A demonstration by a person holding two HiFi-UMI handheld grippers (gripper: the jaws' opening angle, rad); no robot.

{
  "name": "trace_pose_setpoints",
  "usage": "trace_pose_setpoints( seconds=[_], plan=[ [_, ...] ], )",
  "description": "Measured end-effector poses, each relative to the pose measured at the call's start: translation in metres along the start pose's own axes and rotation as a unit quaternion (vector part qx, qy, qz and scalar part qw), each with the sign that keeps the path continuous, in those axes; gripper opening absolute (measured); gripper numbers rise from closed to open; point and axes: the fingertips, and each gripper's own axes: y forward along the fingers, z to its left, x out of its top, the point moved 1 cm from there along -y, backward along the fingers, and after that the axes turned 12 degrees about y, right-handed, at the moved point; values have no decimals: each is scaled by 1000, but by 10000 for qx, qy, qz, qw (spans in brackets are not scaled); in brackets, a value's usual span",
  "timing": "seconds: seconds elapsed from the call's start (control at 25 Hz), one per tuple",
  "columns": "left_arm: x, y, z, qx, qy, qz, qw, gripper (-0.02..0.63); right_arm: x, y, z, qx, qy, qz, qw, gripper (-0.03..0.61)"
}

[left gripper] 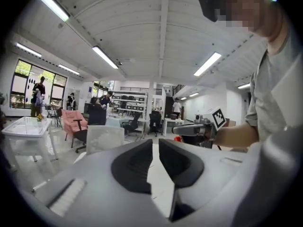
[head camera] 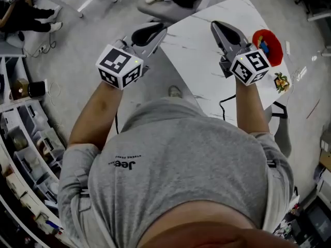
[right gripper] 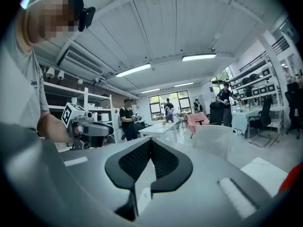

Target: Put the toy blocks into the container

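A red container (head camera: pixel 267 45) with a few coloured blocks inside sits on the white marbled table (head camera: pixel 199 61), to the right of my right gripper. A small yellow and green toy (head camera: pixel 282 81) lies near the table's right edge. Both grippers are held up level over the table's near side, away from the toys. In its own view my left gripper (left gripper: pixel 155 143) shows a narrow slit between its black pads, with nothing in it. My right gripper (right gripper: pixel 150 141) has its tips touching and holds nothing. From above, the left gripper (head camera: pixel 155 31) and right gripper (head camera: pixel 220 26) point away from me.
A chair (head camera: pixel 176 4) stands at the table's far side. Shelves (head camera: pixel 26 138) full of items run along the left. A black cable (head camera: pixel 225 107) hangs off the table's near edge. People, pink chairs and desks fill the room's background in both gripper views.
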Motion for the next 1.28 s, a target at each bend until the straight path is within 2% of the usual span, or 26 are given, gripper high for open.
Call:
trace_pose_setpoints(
  seconds=[0.16, 0.32, 0.48, 0.68, 0.84, 1.04, 1.16, 1.28],
  plan=[
    [-20, -94, 32, 737, -167, -43, 9971, 61, -15, 54, 65, 513, -120, 258, 9983, 3],
    [-38, -192, 60, 1515, -313, -38, 9880, 58, -31, 110, 138, 1180, -234, 548, 9912, 3],
    [-46, -280, 75, 2149, -419, -25, 9757, 58, -47, 148, 208, 1709, -272, 812, 9816, 3],
    [-50, -368, 81, 2890, -487, -47, 9561, 58, -66, 183, 284, 2341, -466, 1092, 9649, 3],
    [-55, -420, 81, 3345, -536, -44, 9409, 58, -73, 205, 326, 2744, -615, 1225, 9518, 3],
    [-60, -464, 78, 3693, -612, -101, 9272, 58, -73, 223, 354, 2968, -655, 1287, 9440, 2],
    [-59, -479, 78, 3834, -633, -179, 9212, 58, -70, 231, 364, 3017, -688, 1290, 9421, 3],
    [-59, -482, 79, 3886, -623, -211, 9190, 58, -70, 234, 364, 3005, -712, 1291, 9423, 2]
  ],
)
